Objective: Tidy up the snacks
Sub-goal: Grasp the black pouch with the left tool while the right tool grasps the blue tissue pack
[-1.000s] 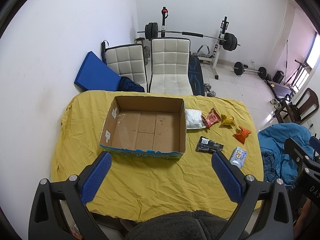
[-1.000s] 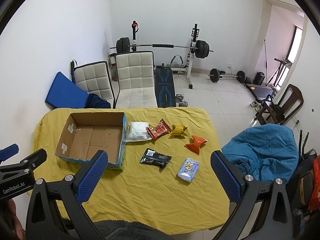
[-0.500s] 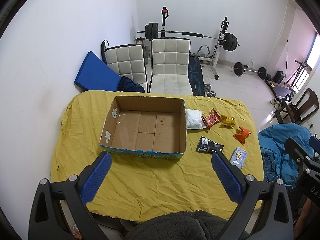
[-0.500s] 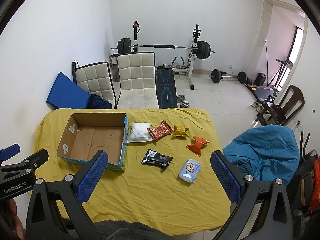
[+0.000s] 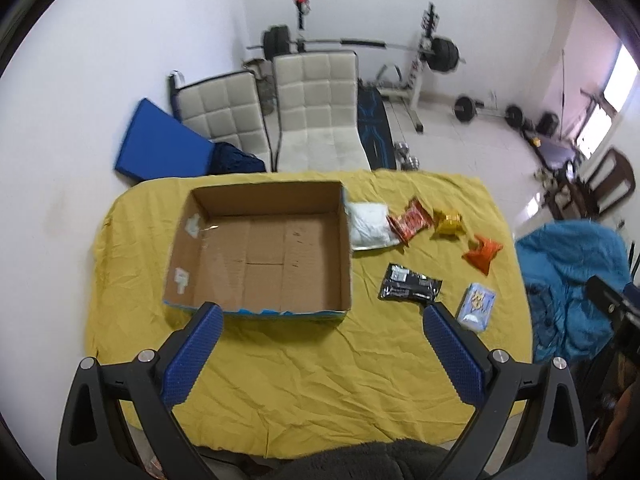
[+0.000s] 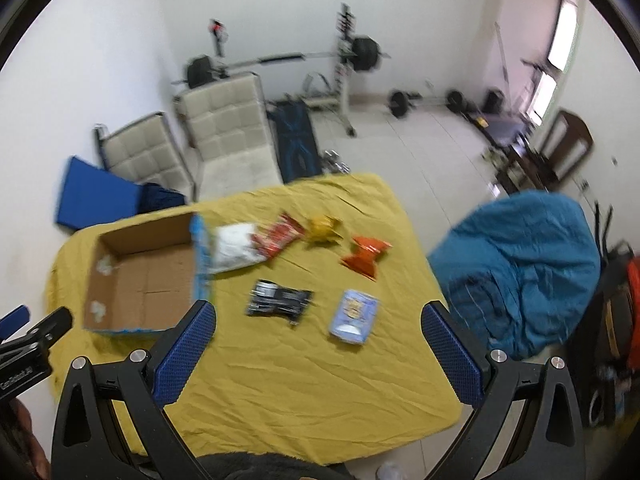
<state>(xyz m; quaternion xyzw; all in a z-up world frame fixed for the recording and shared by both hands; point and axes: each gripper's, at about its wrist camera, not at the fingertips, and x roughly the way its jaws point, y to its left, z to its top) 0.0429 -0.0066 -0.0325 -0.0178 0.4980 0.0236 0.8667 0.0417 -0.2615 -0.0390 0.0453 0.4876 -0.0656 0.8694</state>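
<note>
I hold both hand-held grippers, left [image 5: 320, 314] and right [image 6: 319, 312], spread wide and empty above the yellow bench [image 5: 320, 380]. The cardboard box [image 5: 264, 248] sits at eleven o'clock; six snack packets [image 6: 354, 316] lie right of it.

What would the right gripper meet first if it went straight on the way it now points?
Probably the black snack packet or the pale blue snack packet: both lie on the yellow cloth ahead of the open right gripper. The blurred view leaves depth unclear; nothing stands between.
</note>
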